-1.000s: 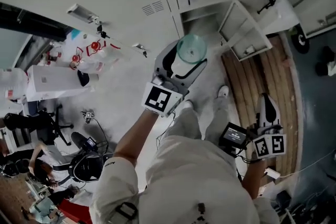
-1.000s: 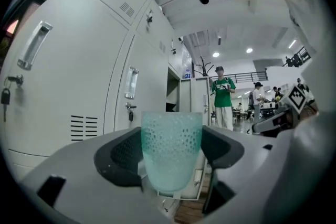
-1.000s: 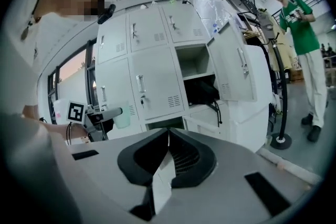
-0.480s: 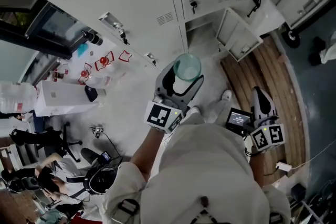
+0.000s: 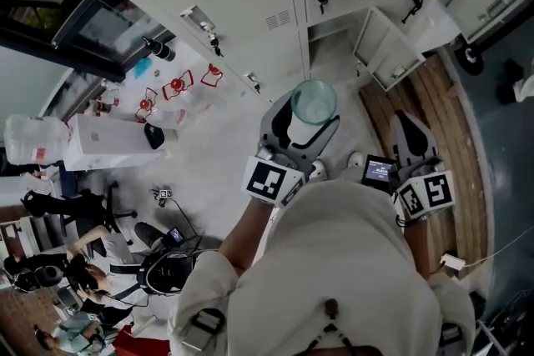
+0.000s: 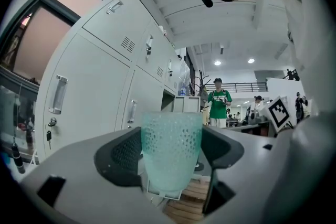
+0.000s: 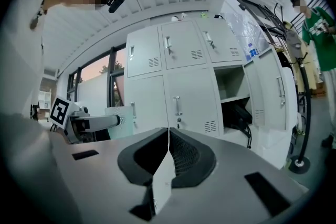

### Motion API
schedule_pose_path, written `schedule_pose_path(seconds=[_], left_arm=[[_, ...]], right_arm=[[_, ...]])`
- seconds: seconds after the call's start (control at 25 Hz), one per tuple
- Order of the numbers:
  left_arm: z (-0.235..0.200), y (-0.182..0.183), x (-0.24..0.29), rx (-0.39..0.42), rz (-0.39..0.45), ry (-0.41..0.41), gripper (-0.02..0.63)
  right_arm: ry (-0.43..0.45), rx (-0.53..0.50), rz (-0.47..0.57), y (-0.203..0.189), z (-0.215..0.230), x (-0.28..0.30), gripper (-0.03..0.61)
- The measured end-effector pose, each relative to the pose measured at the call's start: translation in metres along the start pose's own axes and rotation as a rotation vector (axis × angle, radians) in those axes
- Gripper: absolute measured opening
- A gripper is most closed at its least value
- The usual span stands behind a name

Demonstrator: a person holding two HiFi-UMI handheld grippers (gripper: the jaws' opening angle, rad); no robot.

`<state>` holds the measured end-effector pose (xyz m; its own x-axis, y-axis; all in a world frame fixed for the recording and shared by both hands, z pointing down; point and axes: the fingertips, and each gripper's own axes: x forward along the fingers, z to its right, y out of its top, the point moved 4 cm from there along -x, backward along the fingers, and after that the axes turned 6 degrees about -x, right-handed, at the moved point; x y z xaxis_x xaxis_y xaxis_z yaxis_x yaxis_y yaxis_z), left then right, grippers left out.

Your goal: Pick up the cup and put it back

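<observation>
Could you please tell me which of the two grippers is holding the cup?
The left gripper: its jaws clamp the pale green dimpled cup, held upright. The right gripper has its jaws shut together with nothing between them.

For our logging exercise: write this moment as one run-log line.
left tool: shut on cup | right tool: shut, empty | lockers: ahead
</observation>
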<state>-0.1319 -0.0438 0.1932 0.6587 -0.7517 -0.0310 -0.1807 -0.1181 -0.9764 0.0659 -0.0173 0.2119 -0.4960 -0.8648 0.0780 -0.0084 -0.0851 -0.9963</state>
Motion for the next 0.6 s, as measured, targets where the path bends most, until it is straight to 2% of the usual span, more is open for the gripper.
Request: schedule_pose_path(seconds=[0.28, 0.6], left_arm=[[0.0042, 0.0008, -0.0063, -0.030, 0.027, 0.031, 0.353], [0.0097, -0.0048, -0.0049, 0.005, 0.018, 0.030, 0.353]], right_arm=[[0.016, -0.013, 0.015, 0.0036, -0.0003, -0.0053, 0.026], [0.015, -0.006, 0.014, 0.0003, -0.0014, -0.0042, 0.028]])
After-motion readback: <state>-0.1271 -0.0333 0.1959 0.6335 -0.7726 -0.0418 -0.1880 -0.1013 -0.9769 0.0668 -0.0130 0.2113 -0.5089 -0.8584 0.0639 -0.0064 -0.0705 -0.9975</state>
